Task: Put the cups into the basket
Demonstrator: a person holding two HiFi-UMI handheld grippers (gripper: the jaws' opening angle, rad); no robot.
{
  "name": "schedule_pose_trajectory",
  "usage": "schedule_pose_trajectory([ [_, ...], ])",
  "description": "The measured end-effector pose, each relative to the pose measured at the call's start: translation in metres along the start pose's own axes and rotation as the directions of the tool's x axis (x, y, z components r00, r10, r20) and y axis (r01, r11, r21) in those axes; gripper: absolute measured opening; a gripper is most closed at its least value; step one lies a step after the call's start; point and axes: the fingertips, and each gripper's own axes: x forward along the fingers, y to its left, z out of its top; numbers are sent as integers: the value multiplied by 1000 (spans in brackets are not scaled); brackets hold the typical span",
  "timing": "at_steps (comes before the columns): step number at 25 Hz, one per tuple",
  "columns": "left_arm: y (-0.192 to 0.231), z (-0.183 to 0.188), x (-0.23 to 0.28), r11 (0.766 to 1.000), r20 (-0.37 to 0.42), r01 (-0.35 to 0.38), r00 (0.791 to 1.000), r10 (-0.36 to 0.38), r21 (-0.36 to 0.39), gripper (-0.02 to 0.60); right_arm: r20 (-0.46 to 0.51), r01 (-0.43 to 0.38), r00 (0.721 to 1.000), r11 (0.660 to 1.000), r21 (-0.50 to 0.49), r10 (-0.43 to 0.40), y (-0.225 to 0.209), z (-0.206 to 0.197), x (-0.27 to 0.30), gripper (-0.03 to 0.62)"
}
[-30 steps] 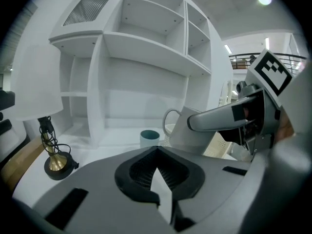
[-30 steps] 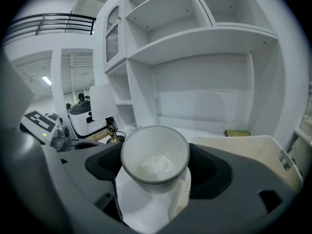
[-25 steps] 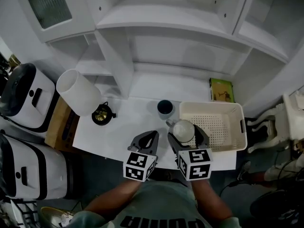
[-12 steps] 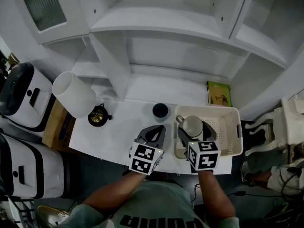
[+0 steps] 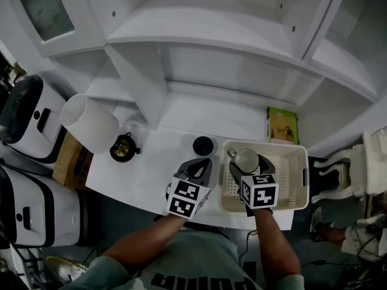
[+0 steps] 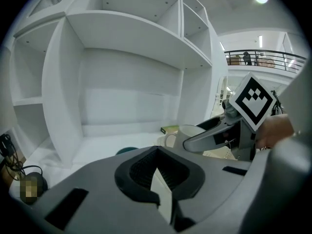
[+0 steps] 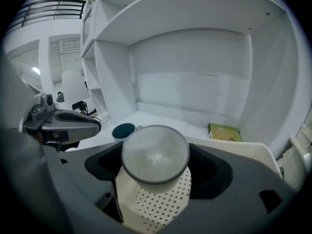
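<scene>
R claw (image 7: 155, 168): jaws closed on white cup (image 7: 155, 152), mouth toward cam, handle to left. Cup held over left-rear part of cream perforated basket (image 5: 289, 183); contact w/ basket floor can't be told. L claw (image 5: 200, 165): jaws together, nothing btwn; hovers over white desk (image 5: 145, 171), just left of basket. Dark teal cup (image 5: 203, 145): upright on desk beyond L claw, beside basket, outside it. Green box (image 5: 282, 125): behind basket; print too small to read. Lamp w/ white shade (image 5: 91, 122) + black-gold item (image 5: 123, 148): desk's left end. Cube on each claw: b/w square markers.
</scene>
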Motion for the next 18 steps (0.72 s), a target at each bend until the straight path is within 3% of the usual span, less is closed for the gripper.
schedule_pose_trajectory([
  [18,0,-18,30,998,-59,17,998,-20,-54,6,-161,-34,987,998,-60,24,-29,-52,58,387],
])
